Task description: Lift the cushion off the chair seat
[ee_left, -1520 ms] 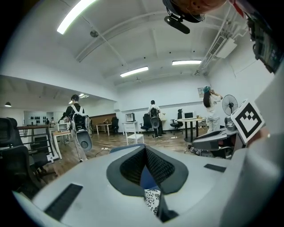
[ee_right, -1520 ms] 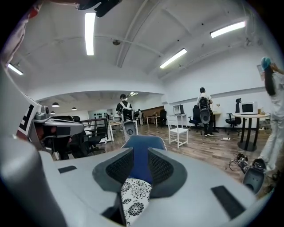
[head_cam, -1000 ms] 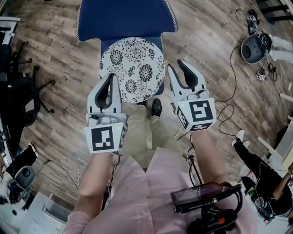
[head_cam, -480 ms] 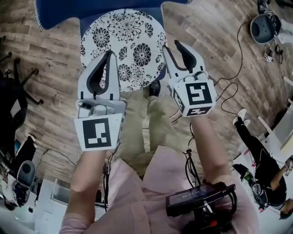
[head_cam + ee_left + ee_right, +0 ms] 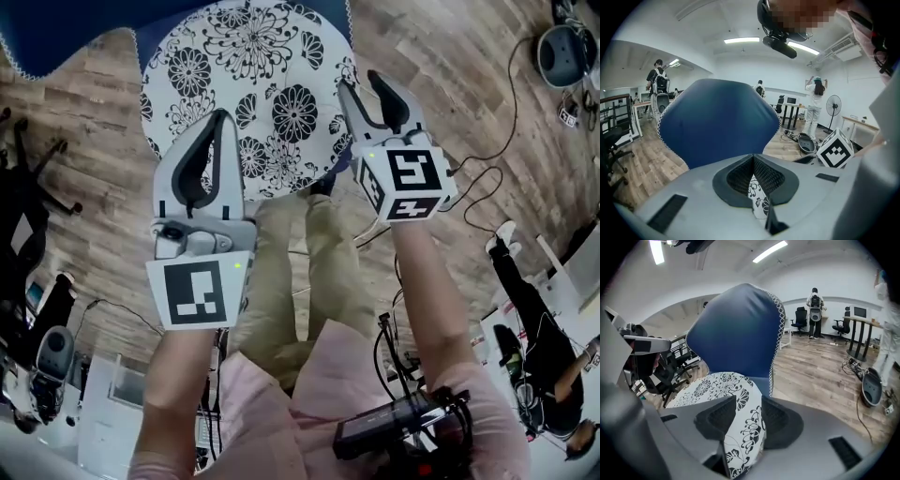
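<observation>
The round white cushion point(image 5: 253, 84) with black flower print is held at its near edge by both grippers, in front of the blue chair point(image 5: 56, 28). My left gripper point(image 5: 222, 122) is shut on the cushion's near-left edge, and a strip of the cushion point(image 5: 757, 199) shows between its jaws. My right gripper point(image 5: 359, 84) is shut on the right edge, where the cushion point(image 5: 722, 385) rises between the pads. The blue seat point(image 5: 759, 383) shows just beyond it, below the blue chair back point(image 5: 740, 329). The same chair back point(image 5: 717, 122) fills the left gripper view.
The floor is wood point(image 5: 450, 56). A black office chair point(image 5: 28, 187) stands at the left. Cables point(image 5: 487, 122) and a round grey device point(image 5: 562, 47) lie at the right. My legs point(image 5: 309, 262) are under the cushion's near edge. People stand by distant desks point(image 5: 814, 310).
The cushion has grown larger and moved up the head view with both grippers on its edge. The blue chair has slid toward the top of the frame.
</observation>
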A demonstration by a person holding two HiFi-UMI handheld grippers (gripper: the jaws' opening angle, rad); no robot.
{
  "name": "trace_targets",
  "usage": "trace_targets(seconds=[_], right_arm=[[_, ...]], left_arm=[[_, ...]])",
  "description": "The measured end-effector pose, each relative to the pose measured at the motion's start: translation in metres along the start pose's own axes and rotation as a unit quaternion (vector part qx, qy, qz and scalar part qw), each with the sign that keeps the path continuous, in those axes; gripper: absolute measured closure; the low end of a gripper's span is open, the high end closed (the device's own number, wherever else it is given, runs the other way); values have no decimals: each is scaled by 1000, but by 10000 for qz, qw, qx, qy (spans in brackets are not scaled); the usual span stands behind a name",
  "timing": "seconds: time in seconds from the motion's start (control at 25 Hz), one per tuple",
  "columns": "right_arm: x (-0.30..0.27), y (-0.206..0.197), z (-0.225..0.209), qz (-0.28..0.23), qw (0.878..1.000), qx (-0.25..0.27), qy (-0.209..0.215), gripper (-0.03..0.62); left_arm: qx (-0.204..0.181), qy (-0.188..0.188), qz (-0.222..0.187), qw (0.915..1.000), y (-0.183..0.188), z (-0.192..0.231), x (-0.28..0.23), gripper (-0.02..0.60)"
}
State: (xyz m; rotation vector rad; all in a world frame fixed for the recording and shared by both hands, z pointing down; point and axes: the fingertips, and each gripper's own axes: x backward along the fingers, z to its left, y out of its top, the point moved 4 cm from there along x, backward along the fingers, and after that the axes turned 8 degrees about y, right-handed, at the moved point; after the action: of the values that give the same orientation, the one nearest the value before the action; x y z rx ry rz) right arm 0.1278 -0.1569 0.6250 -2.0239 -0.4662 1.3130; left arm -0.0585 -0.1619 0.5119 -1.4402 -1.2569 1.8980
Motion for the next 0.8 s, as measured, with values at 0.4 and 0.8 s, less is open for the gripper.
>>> trace_targets(seconds=[0.4, 0.8], right_arm=[[-32, -46, -20, 328, 9987, -381, 74, 394], [-47, -68, -24, 562, 9968, -575, 50, 401]], left_arm=[[-12, 44, 111, 9999, -25, 3, -17, 571], [-75, 107, 83, 9999, -30, 12, -24, 571]])
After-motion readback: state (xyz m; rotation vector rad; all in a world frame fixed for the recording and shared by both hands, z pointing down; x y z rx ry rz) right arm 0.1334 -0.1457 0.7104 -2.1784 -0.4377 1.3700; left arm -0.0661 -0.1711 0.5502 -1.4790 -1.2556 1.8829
